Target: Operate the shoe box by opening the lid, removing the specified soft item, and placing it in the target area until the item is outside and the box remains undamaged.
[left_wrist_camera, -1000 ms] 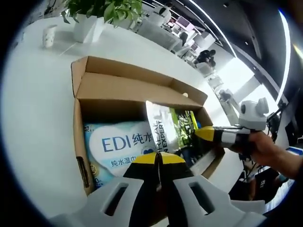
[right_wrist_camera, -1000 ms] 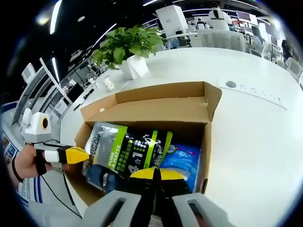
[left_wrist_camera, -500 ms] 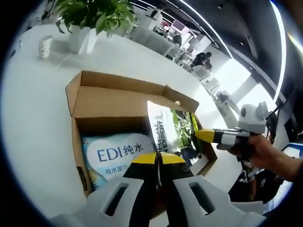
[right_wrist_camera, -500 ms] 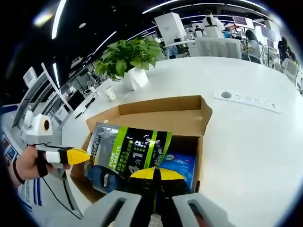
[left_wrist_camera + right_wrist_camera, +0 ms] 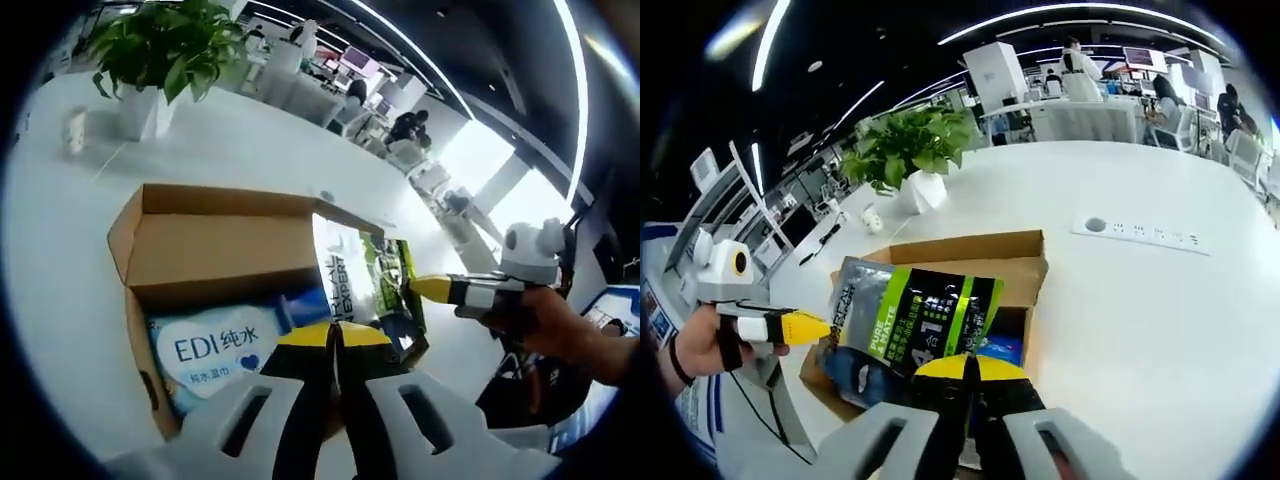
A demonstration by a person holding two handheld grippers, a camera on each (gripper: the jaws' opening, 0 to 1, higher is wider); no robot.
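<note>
So the cardboard shoe box (image 5: pixel 215 250) is sitting open on the big white table (image 5: pixel 60 260), flaps folded out, and it isn't crushed or torn anywhere I can see. Inside, toward the left end in the left gripper view, there's a pale blue wet-wipes pack (image 5: pixel 215 345) with "EDI" printed on it, lying flat on the bottom. From the right gripper view you catch just a corner of that same blue pack (image 5: pixel 1002 348) peeking out behind the pouch.

The soft item is a black-and-green foil pouch (image 5: pixel 910 325) with white lettering. It's up out of the box, its top edge well above the rim, hanging over the box's right end in the left gripper view (image 5: pixel 365 280). Not on the table, just held up in the air.

The right gripper (image 5: pixel 965 368) has its yellow-tipped jaws clenched together right on the pouch's lower edge. In the left gripper view it (image 5: pixel 420 288) reaches in from the right, a hand (image 5: pixel 545 320) wrapped around it, tip at the pouch's side.

The left gripper (image 5: pixel 335 335) has its jaws pressed together; whether it's pinching anything I can't tell. In the right gripper view its yellow tip (image 5: pixel 805 326) is touching the pouch's left edge.

Far side of the table: a potted plant (image 5: pixel 905 150) in a white pot, a small white cup (image 5: pixel 873 219), and a white power strip (image 5: pixel 1140 233) off to the right.
</note>
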